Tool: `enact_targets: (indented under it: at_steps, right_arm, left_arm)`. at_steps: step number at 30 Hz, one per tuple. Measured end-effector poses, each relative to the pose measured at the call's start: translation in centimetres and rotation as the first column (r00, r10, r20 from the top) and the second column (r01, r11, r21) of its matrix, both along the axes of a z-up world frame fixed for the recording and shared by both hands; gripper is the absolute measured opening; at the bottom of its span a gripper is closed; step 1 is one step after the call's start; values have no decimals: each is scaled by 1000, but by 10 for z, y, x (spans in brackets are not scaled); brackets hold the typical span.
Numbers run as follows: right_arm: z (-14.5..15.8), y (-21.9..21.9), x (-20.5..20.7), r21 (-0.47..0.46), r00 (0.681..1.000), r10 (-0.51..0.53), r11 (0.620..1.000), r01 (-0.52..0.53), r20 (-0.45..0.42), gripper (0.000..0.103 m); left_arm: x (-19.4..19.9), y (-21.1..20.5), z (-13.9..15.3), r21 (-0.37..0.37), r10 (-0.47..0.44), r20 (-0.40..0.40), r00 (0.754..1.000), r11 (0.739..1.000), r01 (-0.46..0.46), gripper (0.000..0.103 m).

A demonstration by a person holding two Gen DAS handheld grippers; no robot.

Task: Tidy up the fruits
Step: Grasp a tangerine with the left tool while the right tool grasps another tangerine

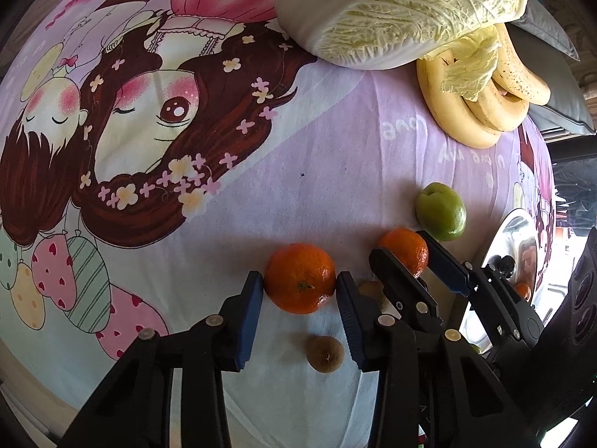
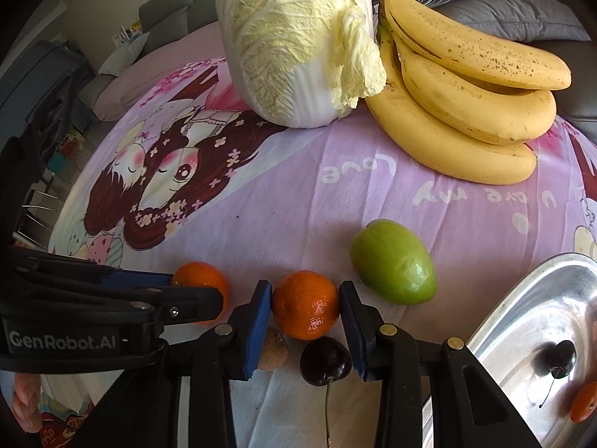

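Note:
Two tangerines lie on the cartoon-print cloth. My left gripper (image 1: 300, 285) is shut on the left tangerine (image 1: 300, 277), its blue pads touching both sides. My right gripper (image 2: 304, 304) is shut on the right tangerine (image 2: 306, 304); it also shows in the left wrist view (image 1: 405, 252). A green fruit (image 2: 393, 267) lies just right of it. A dark cherry (image 2: 325, 366) and a brown longan (image 2: 274, 349) lie between the right fingers, nearer the camera. A silver tray (image 2: 503, 343) at the right holds a cherry (image 2: 558, 360) and a tangerine (image 2: 584, 401).
A napa cabbage (image 2: 294, 41) and a bunch of bananas (image 2: 459, 89) lie at the far side of the cloth. Another brown longan (image 1: 324, 352) lies between the left fingers. Grey cushions (image 2: 522, 15) sit behind the bananas.

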State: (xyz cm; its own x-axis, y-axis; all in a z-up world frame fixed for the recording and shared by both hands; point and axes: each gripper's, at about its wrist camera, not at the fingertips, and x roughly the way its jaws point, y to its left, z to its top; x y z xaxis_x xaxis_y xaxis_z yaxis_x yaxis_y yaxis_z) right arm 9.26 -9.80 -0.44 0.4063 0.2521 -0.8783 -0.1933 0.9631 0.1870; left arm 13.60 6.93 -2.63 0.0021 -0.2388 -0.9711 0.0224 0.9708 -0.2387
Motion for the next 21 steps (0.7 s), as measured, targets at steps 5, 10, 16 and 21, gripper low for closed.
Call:
enact_targets:
  at_steps: [5,10,16,21]
  right_arm:
    - [5,-5,-2,14,1000,-12,1000,11,9,39]
    - [24,-11,-9,44,999,-18,999,16,51,39]
    - [39,-20,-19,55,997,-37,998,33,73,39]
    - [46,-28,-27,67,996,-55,996,50,77,39]
  left_arm:
    - [1,-6,2,3,18,7,1000,1000,-18,41]
    - [0,-12,14,7,31,25,999,999,-31,41]
    - [-3,-30,29,16,26,45,999,1000,-27,41]
    - [-4,-45,37,27,28,50,998,999,-29,41]
